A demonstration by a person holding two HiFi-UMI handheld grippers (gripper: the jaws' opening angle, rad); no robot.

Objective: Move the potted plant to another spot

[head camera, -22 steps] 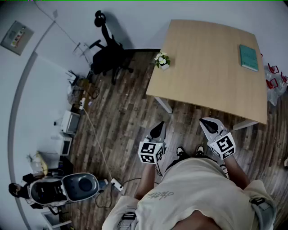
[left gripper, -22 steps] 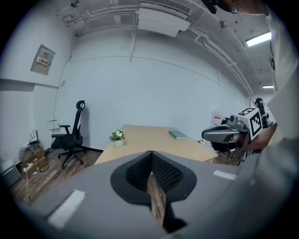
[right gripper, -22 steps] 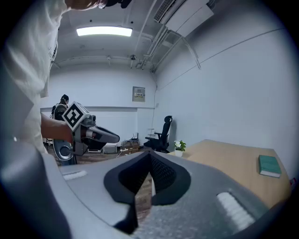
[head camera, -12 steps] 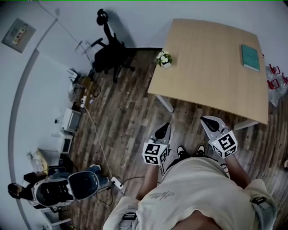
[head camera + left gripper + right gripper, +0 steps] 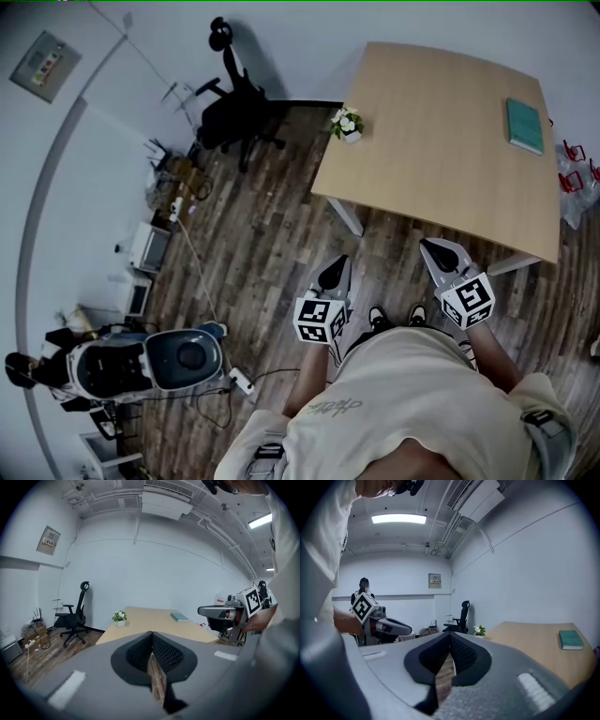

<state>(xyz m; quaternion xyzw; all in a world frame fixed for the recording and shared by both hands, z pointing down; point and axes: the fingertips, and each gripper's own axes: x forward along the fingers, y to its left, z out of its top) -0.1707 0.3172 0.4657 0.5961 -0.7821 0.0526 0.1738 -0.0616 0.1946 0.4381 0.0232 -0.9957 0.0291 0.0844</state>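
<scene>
1. One potted plant (image 5: 347,125) stands at the far left corner of the worktop (image 5: 441,178), near the edge. A teal book (image 5: 525,125) lies well apart, far right.
2. Its pot is small and white and holds green leaves with white blossoms. Soil is too small to make out.
3. Judgement: light, with a rigid and possibly smooth pot and fragile foliage. Grip the pot wall, not the stems, and keep it upright.
4. Left tongs (image 5: 334,267) and right tongs (image 5: 433,248) are both closed and empty, over the floor, well short of the plant.

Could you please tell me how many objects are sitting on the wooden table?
2: the potted plant by the left edge of the table, the teal book near its right edge. None seems hidden.
</scene>
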